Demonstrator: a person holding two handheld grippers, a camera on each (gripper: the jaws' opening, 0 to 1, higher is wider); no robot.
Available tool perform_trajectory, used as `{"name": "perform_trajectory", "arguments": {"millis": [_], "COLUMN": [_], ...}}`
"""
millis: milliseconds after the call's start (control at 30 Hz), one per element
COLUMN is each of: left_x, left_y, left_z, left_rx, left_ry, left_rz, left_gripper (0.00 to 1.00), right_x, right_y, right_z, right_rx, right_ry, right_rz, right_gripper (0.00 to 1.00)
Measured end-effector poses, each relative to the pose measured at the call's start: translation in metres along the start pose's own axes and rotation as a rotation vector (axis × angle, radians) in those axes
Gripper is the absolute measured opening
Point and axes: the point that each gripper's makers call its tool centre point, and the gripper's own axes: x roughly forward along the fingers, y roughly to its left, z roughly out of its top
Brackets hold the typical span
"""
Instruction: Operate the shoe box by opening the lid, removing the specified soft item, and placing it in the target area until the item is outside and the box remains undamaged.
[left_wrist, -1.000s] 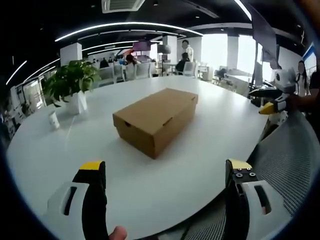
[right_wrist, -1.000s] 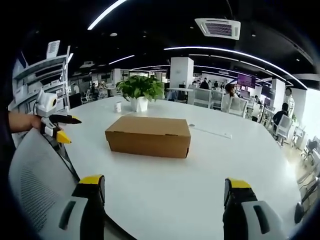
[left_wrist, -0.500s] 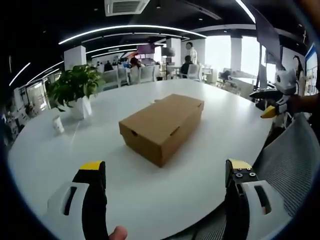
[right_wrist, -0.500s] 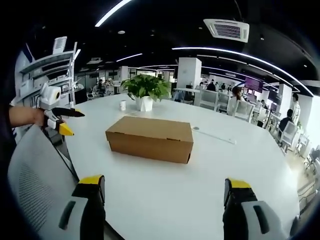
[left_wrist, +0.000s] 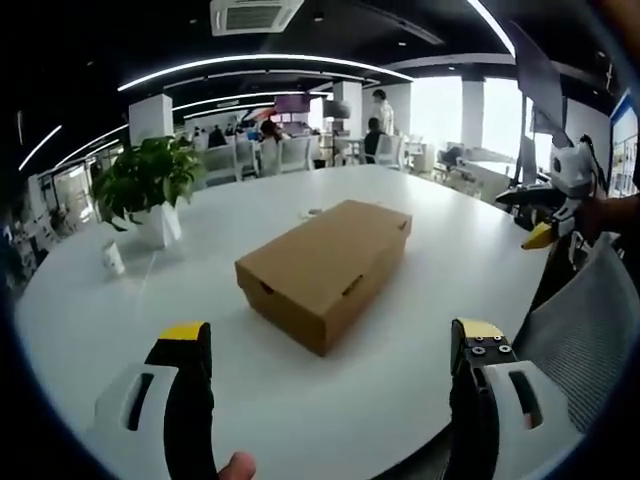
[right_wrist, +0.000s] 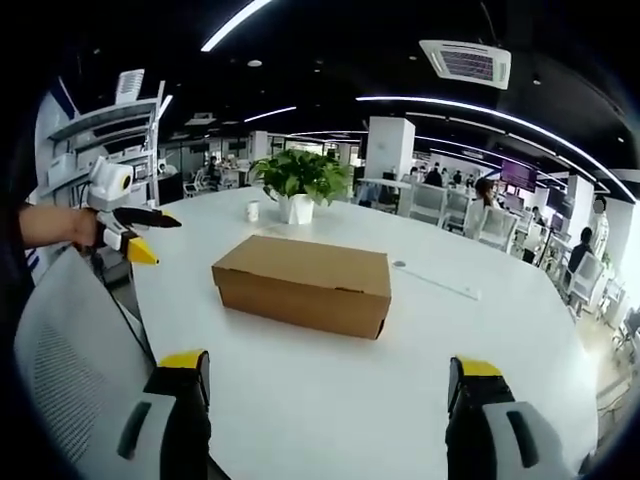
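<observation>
a large open office with a dark ceiling, crossed by long curved light strips (left_wrist: 260, 62), and an air vent (right_wrist: 465, 62) set in it. a wide round white table (left_wrist: 300, 400) takes the middle. a potted plant (right_wrist: 297, 180) and a small cup (left_wrist: 112, 258) stand near its far edge. a grey mesh chair (right_wrist: 70, 350) is at the near edge. bright windows (left_wrist: 435, 100), white pillars (right_wrist: 390, 145), a shelf (right_wrist: 105, 140), and desks with people sitting lie behind.
</observation>
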Motion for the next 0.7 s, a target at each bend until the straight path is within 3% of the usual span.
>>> {"name": "perform_trajectory", "arguments": {"millis": [700], "left_x": [0.025], "left_y": [-0.004], "left_z": [0.002], "left_rx": [-0.030], "left_ry": [-0.003], "left_rz": [0.000], "left_gripper": [0.99], "right_x": [0.015], "right_y": [-0.015], "right_z": [0.004], "right_rx": [-0.013], "right_ry": [-0.012], "right_rz": [0.009], "right_gripper": [0.99]}}
